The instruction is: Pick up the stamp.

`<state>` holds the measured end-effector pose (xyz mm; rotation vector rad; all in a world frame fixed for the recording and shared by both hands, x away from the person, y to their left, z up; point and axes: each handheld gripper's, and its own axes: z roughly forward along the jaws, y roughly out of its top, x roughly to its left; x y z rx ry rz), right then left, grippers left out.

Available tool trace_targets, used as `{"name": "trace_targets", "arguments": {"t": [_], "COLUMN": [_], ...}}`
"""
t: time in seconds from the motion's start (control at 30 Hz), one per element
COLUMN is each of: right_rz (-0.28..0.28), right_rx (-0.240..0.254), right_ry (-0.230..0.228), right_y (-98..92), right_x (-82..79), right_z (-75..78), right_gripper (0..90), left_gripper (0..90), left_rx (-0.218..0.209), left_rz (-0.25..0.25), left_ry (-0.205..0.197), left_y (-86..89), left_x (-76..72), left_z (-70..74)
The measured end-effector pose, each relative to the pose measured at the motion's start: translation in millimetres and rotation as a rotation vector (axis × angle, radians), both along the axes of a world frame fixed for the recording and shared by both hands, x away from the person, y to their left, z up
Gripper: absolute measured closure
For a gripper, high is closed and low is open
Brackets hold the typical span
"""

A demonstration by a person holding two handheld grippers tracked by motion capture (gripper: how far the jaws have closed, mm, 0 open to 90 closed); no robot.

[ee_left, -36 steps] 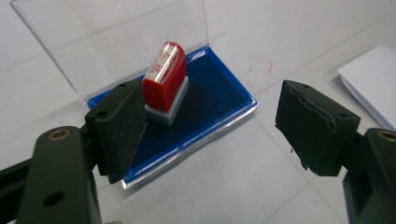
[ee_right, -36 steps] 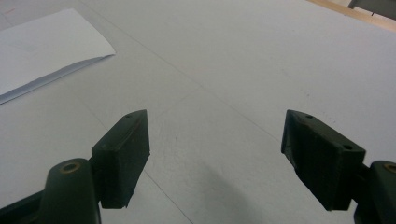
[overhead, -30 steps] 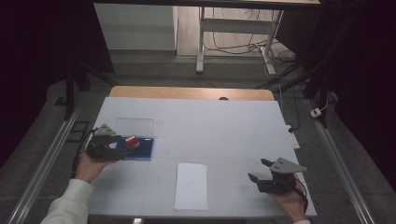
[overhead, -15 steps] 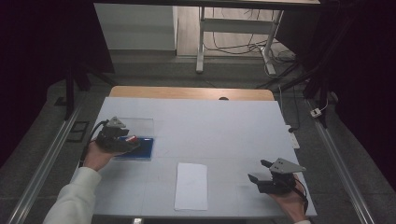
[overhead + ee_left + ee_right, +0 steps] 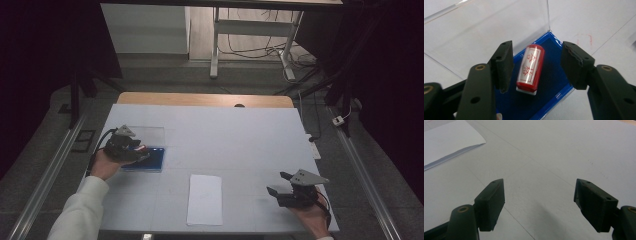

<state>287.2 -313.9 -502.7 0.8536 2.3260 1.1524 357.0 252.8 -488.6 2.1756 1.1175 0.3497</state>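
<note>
A red cylindrical stamp (image 5: 530, 68) with red characters lies on its side in a shallow blue case (image 5: 554, 75), whose clear lid (image 5: 486, 30) stands open behind it. My left gripper (image 5: 537, 57) reaches over the case with the stamp between its jaws. The jaws have just been closing, and gaps remain on both sides, so the pads do not press on it. In the high view the left gripper (image 5: 135, 148) is at the table's left over the case (image 5: 155, 160). My right gripper (image 5: 276, 183) rests open at the front right, with nothing between its jaws (image 5: 539, 195).
A white sheet of paper (image 5: 205, 199) lies at the front middle of the white table top (image 5: 235, 135), and its corner (image 5: 446, 140) shows left of the right gripper. A faint red stamp mark (image 5: 584, 38) is on the surface beyond the case.
The left hand has shifted a little farther over the blue case, and its jaws have narrowed around the stamp. The right hand has stayed where it was.
</note>
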Motion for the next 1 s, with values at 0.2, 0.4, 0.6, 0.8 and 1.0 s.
{"name": "trace_targets", "arguments": {"t": [0.2,0.4,0.6,0.8,1.0], "right_rz": [-0.001,-0.005,-0.003,-0.005,-0.010], "right_rx": [0.000,-0.001,-0.004,-0.005,-0.001], "right_ry": [0.005,0.012,0.016,0.017,0.021], "right_y": [-0.4,-0.4,-0.4,-0.9,-2.9], "right_x": [-0.3,-0.3,0.0,0.2,0.1], "right_z": [-0.3,-0.9,-1.3,-1.5,-1.4], "right_gripper": [24.7,25.1,25.2,25.4,25.7], "left_gripper": [49.8,53.8,58.7,65.3,69.6], "left_rx": [0.009,0.014,0.013,0.030,0.032], "left_rz": [-0.007,-0.018,-0.019,-0.021,-0.034], "left_ry": [0.004,0.009,0.009,0.011,0.005], "left_y": [-0.1,0.4,2.9,3.3,4.1], "left_x": [0.3,0.2,-0.5,0.9,1.1], "left_z": [-1.0,-2.0,-1.7,-3.0,-3.7]}}
